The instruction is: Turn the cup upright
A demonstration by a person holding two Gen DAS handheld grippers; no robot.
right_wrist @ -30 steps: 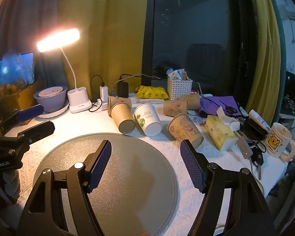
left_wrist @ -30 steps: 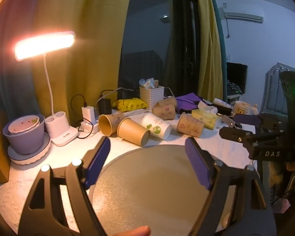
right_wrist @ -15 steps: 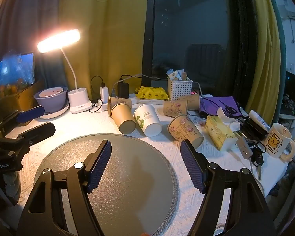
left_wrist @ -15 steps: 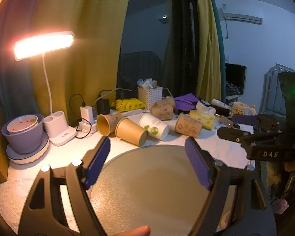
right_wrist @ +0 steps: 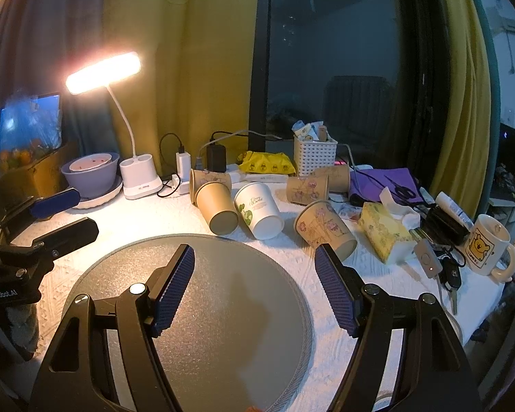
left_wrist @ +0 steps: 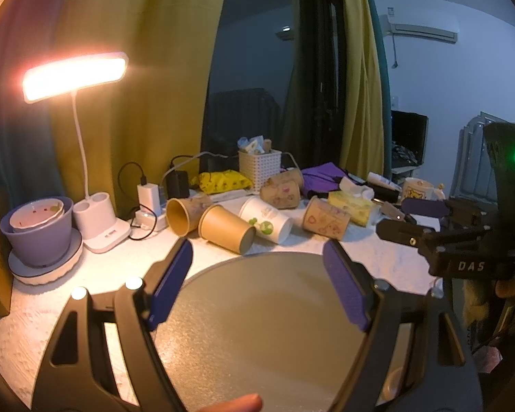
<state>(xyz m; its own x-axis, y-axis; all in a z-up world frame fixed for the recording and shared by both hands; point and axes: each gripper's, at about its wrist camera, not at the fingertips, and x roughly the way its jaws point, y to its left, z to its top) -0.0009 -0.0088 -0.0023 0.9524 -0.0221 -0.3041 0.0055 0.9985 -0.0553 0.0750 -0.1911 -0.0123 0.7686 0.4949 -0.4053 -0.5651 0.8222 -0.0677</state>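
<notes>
Several paper cups lie on their sides behind a round grey mat (left_wrist: 257,326) (right_wrist: 202,309). A plain brown cup (left_wrist: 226,228) (right_wrist: 217,207) lies nearest, base toward me. A white cup with green print (left_wrist: 266,219) (right_wrist: 259,210) lies beside it. A patterned brown cup (left_wrist: 326,218) (right_wrist: 322,228) lies further right. My left gripper (left_wrist: 257,281) is open and empty above the mat; it also shows at the left of the right wrist view (right_wrist: 63,214). My right gripper (right_wrist: 254,281) is open and empty over the mat; it also shows at the right of the left wrist view (left_wrist: 412,219).
A lit desk lamp (right_wrist: 139,178) and a purple bowl (right_wrist: 91,173) stand at the back left. A white basket (right_wrist: 314,154), chargers, a tissue pack (right_wrist: 384,237), keys (right_wrist: 443,267) and a bear mug (right_wrist: 487,249) crowd the back and right.
Both grippers stay open and empty. The left wrist view has drifted slightly, so the cups sit a little further left in it.
</notes>
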